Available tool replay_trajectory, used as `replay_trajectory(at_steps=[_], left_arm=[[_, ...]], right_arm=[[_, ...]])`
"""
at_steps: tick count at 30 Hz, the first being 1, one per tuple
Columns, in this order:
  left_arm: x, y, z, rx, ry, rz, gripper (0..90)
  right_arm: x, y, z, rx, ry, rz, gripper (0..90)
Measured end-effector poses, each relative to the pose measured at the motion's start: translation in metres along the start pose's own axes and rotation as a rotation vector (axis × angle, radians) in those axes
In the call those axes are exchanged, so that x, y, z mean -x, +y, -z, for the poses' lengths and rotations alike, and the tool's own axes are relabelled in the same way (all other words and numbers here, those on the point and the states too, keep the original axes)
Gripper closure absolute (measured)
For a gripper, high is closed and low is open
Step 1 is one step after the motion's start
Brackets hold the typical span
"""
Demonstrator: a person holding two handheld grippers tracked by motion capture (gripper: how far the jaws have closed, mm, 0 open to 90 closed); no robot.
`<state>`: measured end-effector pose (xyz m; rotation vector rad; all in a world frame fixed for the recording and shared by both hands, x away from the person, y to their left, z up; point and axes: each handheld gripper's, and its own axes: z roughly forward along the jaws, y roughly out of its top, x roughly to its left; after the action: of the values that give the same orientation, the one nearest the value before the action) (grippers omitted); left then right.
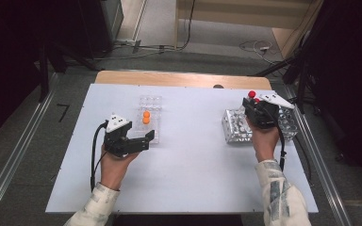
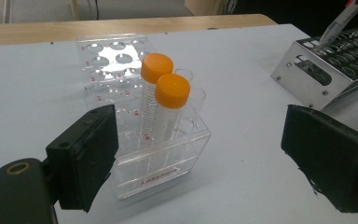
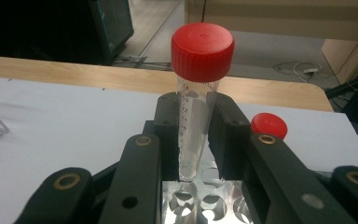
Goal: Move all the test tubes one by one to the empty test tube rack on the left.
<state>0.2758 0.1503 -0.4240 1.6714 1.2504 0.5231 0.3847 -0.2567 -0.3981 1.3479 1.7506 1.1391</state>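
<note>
Surface: I work at a white tabletop (image 1: 193, 174) laid on a pale wooden table (image 1: 179, 78), with grey floor and cables beyond its far edge.
My left gripper (image 1: 140, 141): near my side, left of centre; its jaws stand spread wide with nothing between them, the tips just short of the clear rack.
Clear plastic tube rack (image 2: 161, 161): just ahead of my left gripper; two clear tubes with orange screw caps (image 2: 165, 100) stand upright in it, side by side, and other holes are vacant.
My right gripper (image 3: 196, 135): at the right of the table, over the metal rack; its black pads are pressed onto a tube.
Clear tube with a red screw cap (image 3: 196, 93): pinched upright between my right jaws, its pointed tip just above the holes of the rack.
Shiny perforated metal tube rack (image 1: 233, 127): under my right gripper.
Second red-capped tube (image 3: 269, 125): just beyond my right jaws, to their right.
</note>
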Motion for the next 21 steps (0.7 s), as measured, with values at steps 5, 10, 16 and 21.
replay_trajectory(at_steps=[5,10,16,21], left_arm=[[0.003,0.0,-0.001,0.001,-0.002,-0.007,11.7],[0.004,0.0,-0.001,-0.002,-0.004,-0.011,11.7],[0.005,0.0,-0.001,-0.004,-0.004,-0.012,11.8],[0.006,0.0,0.0,0.001,-0.01,-0.01,11.9]], right_arm=[[-0.009,0.0,0.013,-0.002,0.045,0.03,71.6],[-0.023,-0.004,0.02,-0.013,0.104,0.054,71.6],[-0.042,-0.01,0.024,-0.023,0.18,0.072,71.6],[-0.06,-0.017,0.024,-0.032,0.234,0.093,71.6]])
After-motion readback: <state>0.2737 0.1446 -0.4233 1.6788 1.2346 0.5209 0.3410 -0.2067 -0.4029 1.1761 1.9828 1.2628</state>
